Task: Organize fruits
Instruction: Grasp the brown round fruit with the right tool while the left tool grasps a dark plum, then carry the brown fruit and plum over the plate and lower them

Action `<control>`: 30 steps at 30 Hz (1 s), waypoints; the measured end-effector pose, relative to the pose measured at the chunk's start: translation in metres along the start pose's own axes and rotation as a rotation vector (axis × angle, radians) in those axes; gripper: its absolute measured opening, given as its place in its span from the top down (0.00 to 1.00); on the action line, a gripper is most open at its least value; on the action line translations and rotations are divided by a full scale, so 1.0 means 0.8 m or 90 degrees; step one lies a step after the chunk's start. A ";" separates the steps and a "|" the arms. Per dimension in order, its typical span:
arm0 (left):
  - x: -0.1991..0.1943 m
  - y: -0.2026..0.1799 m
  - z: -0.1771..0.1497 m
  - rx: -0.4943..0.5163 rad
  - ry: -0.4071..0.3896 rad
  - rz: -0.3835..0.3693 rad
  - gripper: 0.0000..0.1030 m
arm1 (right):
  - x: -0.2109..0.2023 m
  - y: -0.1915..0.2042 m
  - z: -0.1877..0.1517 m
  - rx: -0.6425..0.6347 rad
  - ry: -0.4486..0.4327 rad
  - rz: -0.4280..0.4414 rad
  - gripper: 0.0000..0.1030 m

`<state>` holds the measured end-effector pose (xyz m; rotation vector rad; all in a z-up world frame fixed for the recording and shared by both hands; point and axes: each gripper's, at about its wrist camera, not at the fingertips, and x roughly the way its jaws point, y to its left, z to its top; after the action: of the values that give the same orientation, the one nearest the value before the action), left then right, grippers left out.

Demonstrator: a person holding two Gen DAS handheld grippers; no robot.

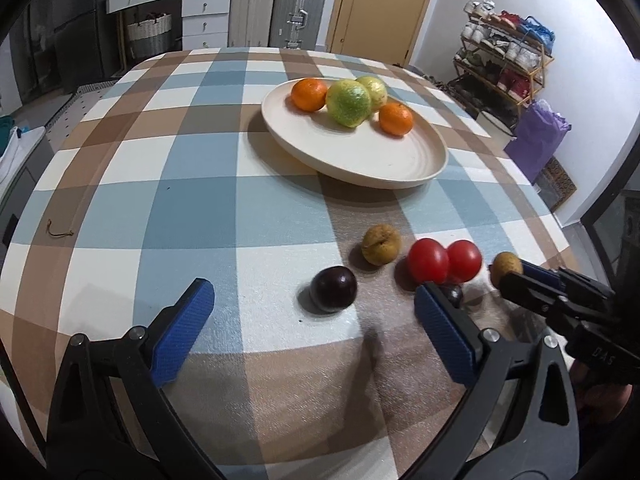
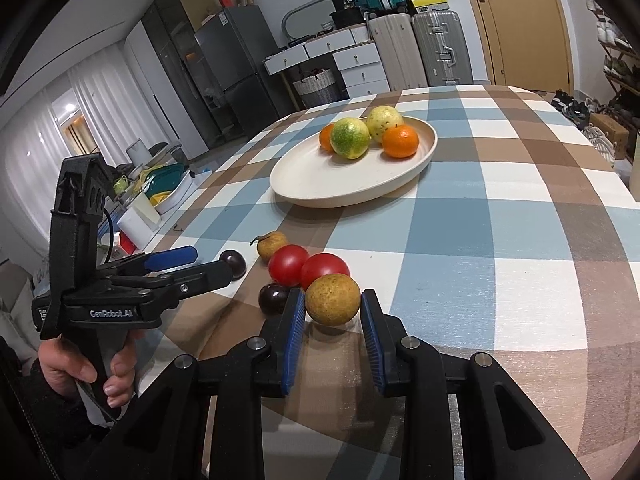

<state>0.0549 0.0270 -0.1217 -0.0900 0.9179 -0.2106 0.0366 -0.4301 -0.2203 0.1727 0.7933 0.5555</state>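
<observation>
Brown fruit (image 2: pixel 332 299) sat between right hand-held gripper (image 2: pixel 332 312) pads w/ slight gaps, not clamped; left hand-held gripper (image 1: pixel 314 308) wide. Next: squeeze, carry to plate (image 2: pixel 316 184) at 12 o'clock.

Tablecloth (image 2: pixel 500 240) right of plate (image 2: pixel 430 148) bare — tomatoes (image 2: pixel 308 268) crowd right gripper (image 2: pixel 332 332).

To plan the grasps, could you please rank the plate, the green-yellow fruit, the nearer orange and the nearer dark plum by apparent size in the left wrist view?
1. Plate, clearly largest.
2. Green-yellow fruit.
3. Nearer dark plum and nearer orange: the plum looks bigger, but it lies closer to the camera, so I would not rank them.
</observation>
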 end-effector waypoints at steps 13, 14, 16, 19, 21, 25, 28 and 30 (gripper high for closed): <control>0.003 -0.012 0.002 0.067 -0.004 -0.026 0.78 | -0.013 -0.003 0.005 0.005 -0.025 0.004 0.72; 0.001 -0.015 0.003 0.076 -0.010 -0.031 0.78 | -0.014 -0.003 0.006 0.004 -0.028 0.005 0.72; -0.002 -0.015 0.006 0.073 -0.012 -0.041 0.78 | -0.016 -0.001 0.009 0.002 -0.033 0.007 0.72; -0.006 -0.012 0.010 0.062 -0.012 -0.045 0.78 | -0.020 0.002 0.017 -0.005 -0.043 0.014 0.72; -0.012 -0.009 0.013 0.055 -0.015 -0.048 0.78 | -0.023 0.003 0.022 -0.008 -0.050 0.018 0.72; -0.036 -0.014 0.025 0.066 -0.050 -0.060 0.78 | -0.026 0.006 0.035 -0.014 -0.063 0.023 0.72; -0.046 -0.016 0.040 0.068 -0.062 -0.072 0.78 | -0.024 0.006 0.046 -0.013 -0.069 0.029 0.72; -0.049 -0.019 0.052 0.070 -0.071 -0.073 0.78 | -0.021 0.005 0.056 -0.009 -0.071 0.040 0.72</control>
<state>0.0629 0.0204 -0.0632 -0.0519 0.7890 -0.3584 0.0573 -0.4334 -0.1775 0.2148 0.6774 0.6057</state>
